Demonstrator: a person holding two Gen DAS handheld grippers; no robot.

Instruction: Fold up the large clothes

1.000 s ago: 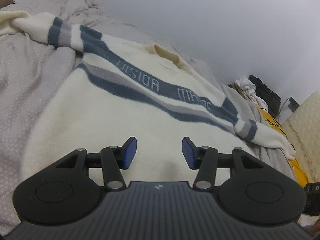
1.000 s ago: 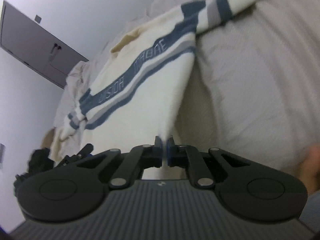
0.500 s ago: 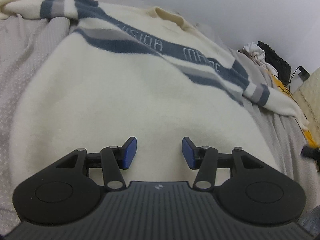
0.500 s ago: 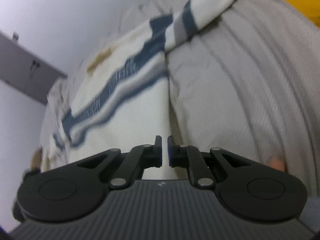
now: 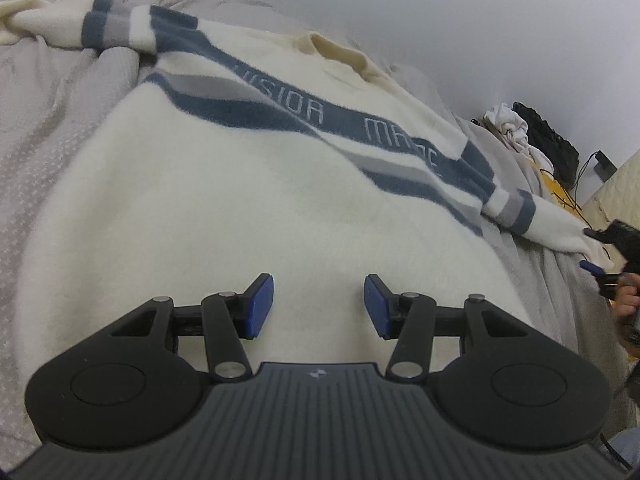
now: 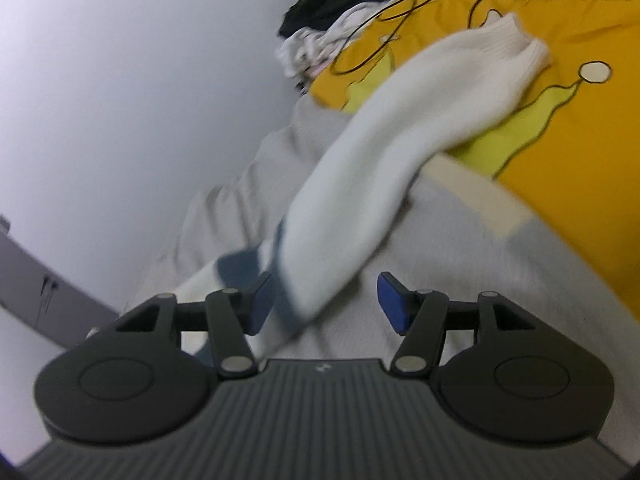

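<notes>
A cream sweater (image 5: 248, 200) with blue and grey chest stripes lies spread flat on a grey bedspread (image 5: 60, 132). My left gripper (image 5: 318, 300) hovers open over the sweater's lower body, with nothing between its blue pads. The right sleeve (image 6: 372, 168) runs from beside the left pad up to its cuff (image 6: 508, 48), which rests on yellow cloth. My right gripper (image 6: 324, 296) is over the sleeve near its striped end, jaws opening, pads not pressing on it. In the left wrist view the right gripper (image 5: 590, 250) shows at the sleeve's cuff, held by a hand (image 5: 626, 300).
A yellow printed cloth (image 6: 560, 152) with a thin black cable (image 6: 404, 0) lies at the bed's right side. White and black clothes (image 5: 528, 132) are piled by the wall. A grey door (image 6: 32, 280) stands at the far left.
The right gripper swung right, from the sweater's body to the right sleeve, and its shut jaws came apart. The left gripper stayed open over the sweater's lower part.
</notes>
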